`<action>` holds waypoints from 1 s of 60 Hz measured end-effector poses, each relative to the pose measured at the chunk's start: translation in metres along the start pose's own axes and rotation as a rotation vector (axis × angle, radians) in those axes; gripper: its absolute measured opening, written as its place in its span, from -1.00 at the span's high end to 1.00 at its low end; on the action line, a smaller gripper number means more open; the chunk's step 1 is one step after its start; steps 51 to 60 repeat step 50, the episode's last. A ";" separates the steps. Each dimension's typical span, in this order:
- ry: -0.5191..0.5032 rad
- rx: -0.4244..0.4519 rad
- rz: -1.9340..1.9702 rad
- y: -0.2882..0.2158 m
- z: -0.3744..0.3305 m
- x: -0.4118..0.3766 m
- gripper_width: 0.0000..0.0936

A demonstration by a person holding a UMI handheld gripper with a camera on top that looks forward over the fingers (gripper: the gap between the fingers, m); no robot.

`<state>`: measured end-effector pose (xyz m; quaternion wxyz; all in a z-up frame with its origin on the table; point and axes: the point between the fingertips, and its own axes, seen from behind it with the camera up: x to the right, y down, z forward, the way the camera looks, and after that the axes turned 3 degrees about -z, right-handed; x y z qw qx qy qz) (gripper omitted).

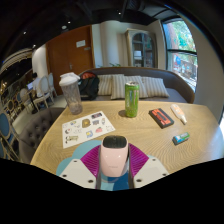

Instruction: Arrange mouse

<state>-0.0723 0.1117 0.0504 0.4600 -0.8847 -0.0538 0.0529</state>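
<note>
My gripper [113,168] holds the mouse [114,153], a white and pink one, with both fingers [84,166] pressed against its sides, over the near edge of the wooden table [140,135]. Beyond it I see a printed sheet [86,127]. Farther back stand a green can [131,99] and a clear lidded cup [71,94]; I cannot tell what either contains. A dark book [161,117] lies off to the right.

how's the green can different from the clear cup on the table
The can is bright green and opaque; the cup is clear with a lid. The can stands beyond the mouse held between the gripper fingers; the cup is off to the left. Both stand upright.
</note>
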 end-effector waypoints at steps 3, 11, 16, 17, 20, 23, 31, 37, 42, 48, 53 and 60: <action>0.015 -0.046 -0.014 0.024 0.007 -0.009 0.22; 0.028 -0.101 0.004 0.059 0.018 -0.015 0.18; 0.041 -0.087 -0.003 0.062 0.019 -0.014 0.08; 0.040 -0.091 -0.008 0.061 0.019 -0.013 0.05; 0.042 -0.099 -0.022 0.062 0.019 -0.014 -0.05; 0.036 -0.127 -0.025 0.064 0.018 -0.015 -0.12; 0.047 -0.227 -0.008 0.070 -0.007 -0.013 -0.83; 0.057 -0.236 -0.018 0.070 -0.044 -0.009 -0.81; 0.064 -0.265 -0.007 0.080 -0.082 -0.005 -0.81; 0.079 -0.323 0.011 0.103 -0.128 0.007 -0.81; 0.087 -0.346 0.015 0.112 -0.144 0.013 -0.80; 0.087 -0.346 0.015 0.112 -0.144 0.013 -0.80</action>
